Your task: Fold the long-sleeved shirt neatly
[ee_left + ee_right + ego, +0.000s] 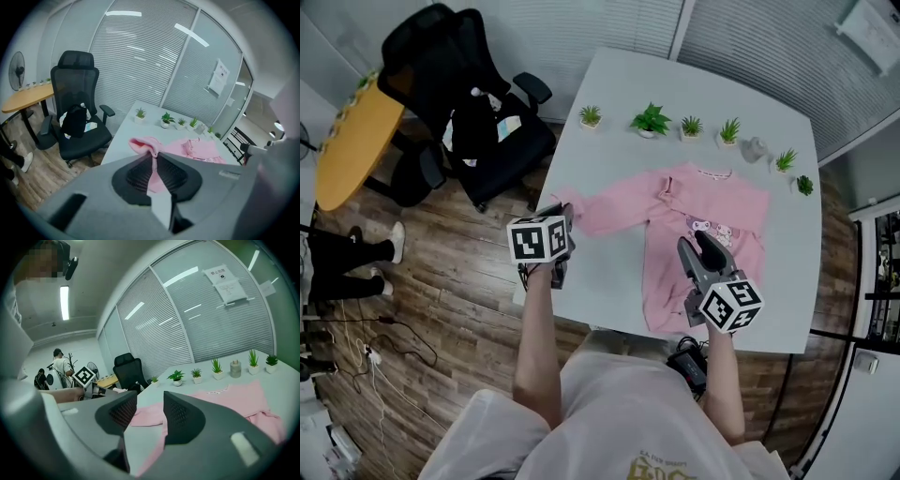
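Currently you are pinching the cuff (142,144) of the pink long-sleeved shirt (703,211) in your left tongs (153,159), their pads pressing together on a thin fold of fabric. The sleeve (605,214) is running from there back to the body, which is lying flat and front up across the middle of the white worktop (609,272). Holding at the cuff is giving you command of the whole sleeve, so you are most likely getting ready to carry it across the body. Your right tongs (150,401) are hovering spread above the shirt's lower half. Pink cloth is showing beyond the gap, but nothing is sitting between the pads. That hand is probably standing by to pin the cloth or take the hem. A row of potted plants (650,120) and a small grey jar (755,148) are lining the far edge just beyond the collar, apart from it but limiting how far you can push the shirt away from you. An office chair (441,56) carrying a black garment (473,127) is standing off the worktop's left side, near your left arm, so a wide outward swing there is looking risky.
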A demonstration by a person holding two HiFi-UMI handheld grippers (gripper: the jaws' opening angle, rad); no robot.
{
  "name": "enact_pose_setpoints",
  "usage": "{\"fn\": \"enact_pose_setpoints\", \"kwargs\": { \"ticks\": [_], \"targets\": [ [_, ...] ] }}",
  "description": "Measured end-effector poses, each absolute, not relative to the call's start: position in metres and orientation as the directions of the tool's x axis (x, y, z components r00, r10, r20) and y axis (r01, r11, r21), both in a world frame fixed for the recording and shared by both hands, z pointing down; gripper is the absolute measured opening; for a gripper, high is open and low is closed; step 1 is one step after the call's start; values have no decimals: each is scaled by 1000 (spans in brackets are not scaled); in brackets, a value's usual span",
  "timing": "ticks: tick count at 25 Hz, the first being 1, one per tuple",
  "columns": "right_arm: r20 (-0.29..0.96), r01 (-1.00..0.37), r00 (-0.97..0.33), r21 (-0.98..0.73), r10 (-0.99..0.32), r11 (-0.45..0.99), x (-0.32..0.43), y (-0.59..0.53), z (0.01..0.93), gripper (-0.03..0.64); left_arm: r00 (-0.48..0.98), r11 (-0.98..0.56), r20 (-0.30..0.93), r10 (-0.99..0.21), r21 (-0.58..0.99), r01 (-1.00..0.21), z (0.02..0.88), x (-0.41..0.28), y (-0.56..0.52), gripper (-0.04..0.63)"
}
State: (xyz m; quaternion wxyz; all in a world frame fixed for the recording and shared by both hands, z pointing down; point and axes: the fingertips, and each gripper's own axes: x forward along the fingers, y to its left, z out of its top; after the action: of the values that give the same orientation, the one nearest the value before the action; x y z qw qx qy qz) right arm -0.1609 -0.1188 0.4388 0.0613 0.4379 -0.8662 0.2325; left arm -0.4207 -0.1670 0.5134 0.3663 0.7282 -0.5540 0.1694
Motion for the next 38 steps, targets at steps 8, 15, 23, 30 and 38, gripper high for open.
{"fn": "enact_pose_setpoints", "kwargs": {
  "ticks": [8,15,23,30,38],
  "targets": [
    [295,-808,-575,-355,-763,471,-120,-118,435,176,352,-169,629,-694,332,-928,492,-382,-186,35],
    [282,-823,-542,-370,-792,431,-84,-122,431,176,374,-214,629,-682,317,-924,484,-347,-197,37],
    [281,-824,-530,-392,-800,408,-57,-130,436,176,403,-271,627,-667,299,-915,474,-307,-212,37],
    [296,-833,-517,-387,-803,394,-35,-144,443,176,428,-343,632,-646,260,-903,464,-263,-224,37],
    [310,-839,-508,-386,-803,382,-16,-156,449,176,455,-393,651,-608,251,-885,471,-222,-236,37]
  ]
}}
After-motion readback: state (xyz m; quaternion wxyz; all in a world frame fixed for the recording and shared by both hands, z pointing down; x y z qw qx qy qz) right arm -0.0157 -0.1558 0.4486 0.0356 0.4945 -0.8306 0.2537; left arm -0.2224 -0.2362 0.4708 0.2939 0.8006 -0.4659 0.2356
